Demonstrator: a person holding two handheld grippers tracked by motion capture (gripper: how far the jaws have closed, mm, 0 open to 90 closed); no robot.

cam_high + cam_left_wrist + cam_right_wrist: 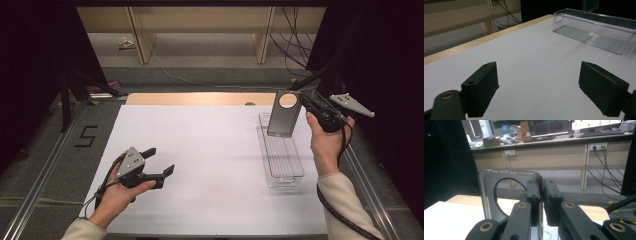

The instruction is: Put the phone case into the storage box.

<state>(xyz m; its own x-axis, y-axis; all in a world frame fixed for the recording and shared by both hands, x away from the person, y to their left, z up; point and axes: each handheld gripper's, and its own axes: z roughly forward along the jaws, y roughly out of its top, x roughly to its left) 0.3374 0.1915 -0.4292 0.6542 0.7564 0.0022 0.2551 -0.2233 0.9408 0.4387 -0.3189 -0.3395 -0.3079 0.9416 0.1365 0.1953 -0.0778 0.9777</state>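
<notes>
High view: right gripper (306, 101) fingers clamp grey lid (284, 114); left gripper (161, 161) fingers wide apart, empty.

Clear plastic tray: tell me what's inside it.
The clear plastic tray shows a bare ribbed floor. The grey plate held above it by the right gripper covers its far end, so that part can't be seen.

Grey lid (284, 114) with pale round window; clear ribbed container (281, 150); white table (210, 160) with wooden edge; black grippers (161, 161) (306, 98).
</notes>
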